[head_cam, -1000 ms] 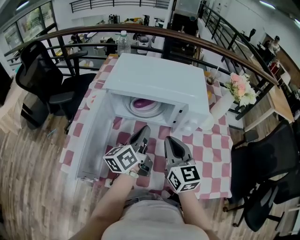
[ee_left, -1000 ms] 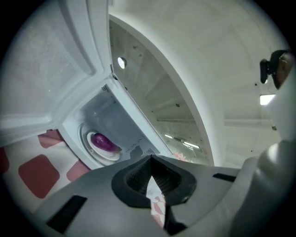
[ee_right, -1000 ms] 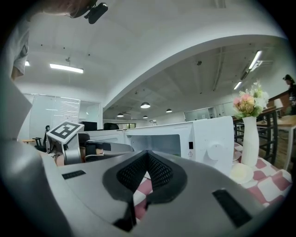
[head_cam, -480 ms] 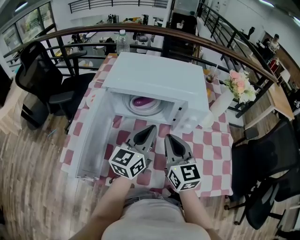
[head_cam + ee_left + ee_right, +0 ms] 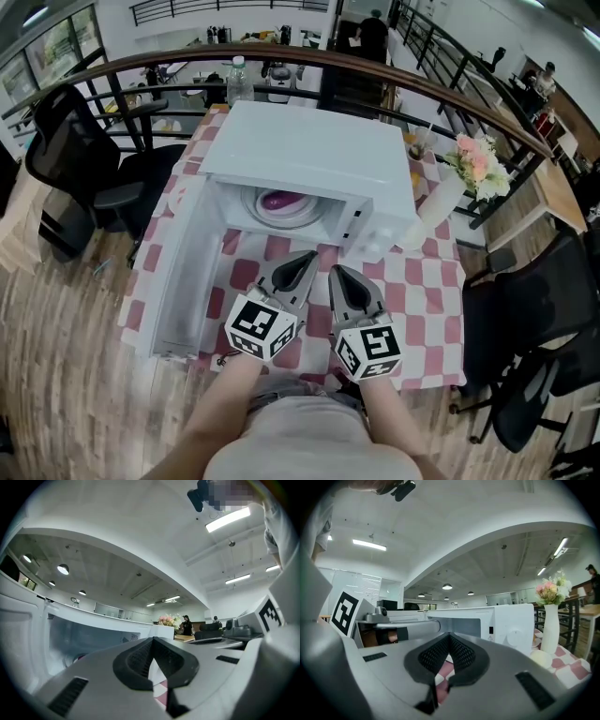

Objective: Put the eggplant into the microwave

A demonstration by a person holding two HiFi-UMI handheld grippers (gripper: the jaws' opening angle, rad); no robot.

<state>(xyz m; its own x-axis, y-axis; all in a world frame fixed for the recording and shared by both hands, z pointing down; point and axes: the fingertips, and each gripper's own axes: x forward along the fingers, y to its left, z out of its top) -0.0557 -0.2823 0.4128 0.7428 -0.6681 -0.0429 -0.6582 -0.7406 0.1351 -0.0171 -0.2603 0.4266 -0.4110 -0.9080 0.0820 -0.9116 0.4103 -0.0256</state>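
The white microwave stands on the checked table with its door swung open to the left. Inside, the purple eggplant lies on a white plate. Both grippers hover side by side in front of the opening, pointing at it. My left gripper is shut and holds nothing. My right gripper is also shut and holds nothing. In the left gripper view the shut tips face the oven's inside. The right gripper view has its shut tips before the control panel.
A white vase of pink flowers stands right of the microwave, also seen as the vase. A water bottle stands behind it. Black chairs and a curved railing surround the red-and-white tablecloth.
My left gripper has rolled about its own axis and shifted a little right and forward, closer to the right gripper. The right gripper has stayed still.
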